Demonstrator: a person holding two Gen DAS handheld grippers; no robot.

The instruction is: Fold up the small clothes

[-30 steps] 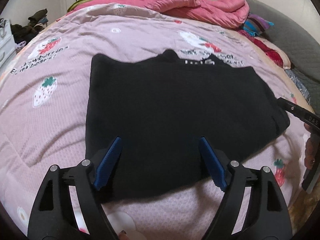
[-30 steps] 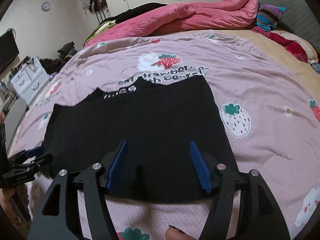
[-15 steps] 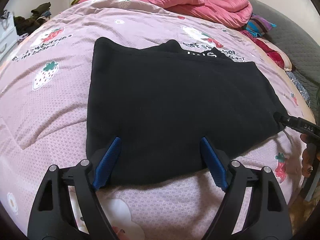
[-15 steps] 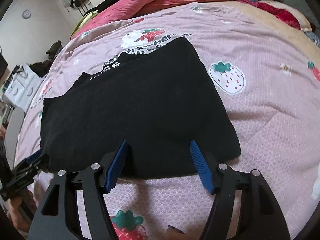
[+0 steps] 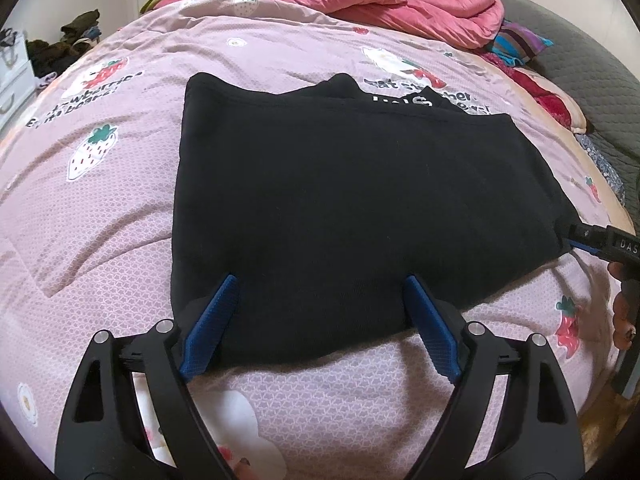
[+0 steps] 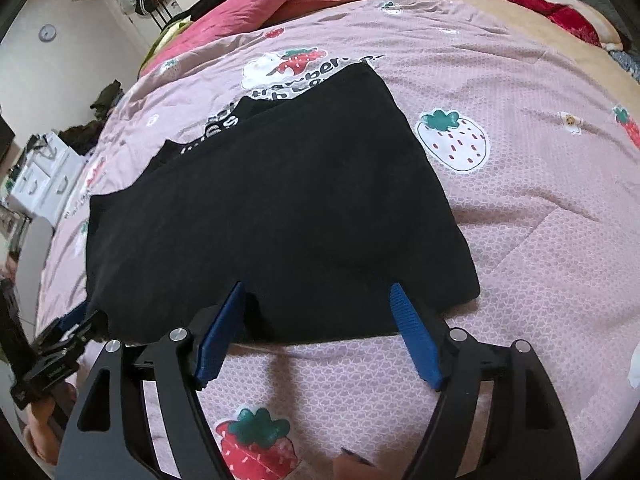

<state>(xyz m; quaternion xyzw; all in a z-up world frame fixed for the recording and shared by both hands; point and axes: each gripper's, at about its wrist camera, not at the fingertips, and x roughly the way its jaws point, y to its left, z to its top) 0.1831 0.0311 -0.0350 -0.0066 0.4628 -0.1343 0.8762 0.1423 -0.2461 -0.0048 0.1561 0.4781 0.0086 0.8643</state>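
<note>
A black garment (image 5: 340,200) lies folded flat on the pink strawberry-print bedspread (image 5: 100,240), with white lettering showing at its far edge. My left gripper (image 5: 319,280) hovers over the garment's near left edge; its jaws are opening, and the cloth lies between the blue pads without being pinched. In the right wrist view the same garment (image 6: 280,200) fills the middle. My right gripper (image 6: 317,286) stands over its near right edge, jaws opening, pads clear of the cloth. Each gripper shows in the other's view: the right gripper (image 5: 580,240) at the garment's right corner, the left gripper (image 6: 80,316) at its left corner.
A crumpled pink duvet (image 5: 380,0) and colourful clothes lie at the far side of the bed. A grey quilted headboard (image 5: 592,80) runs along the right. White drawers (image 6: 40,184) stand beyond the bed's left side. A person's hand (image 5: 624,312) holds the right gripper.
Both grippers came lower and closer to the garment's near edge. The right gripper rolled and its jaws widened. The garment lies as it did.
</note>
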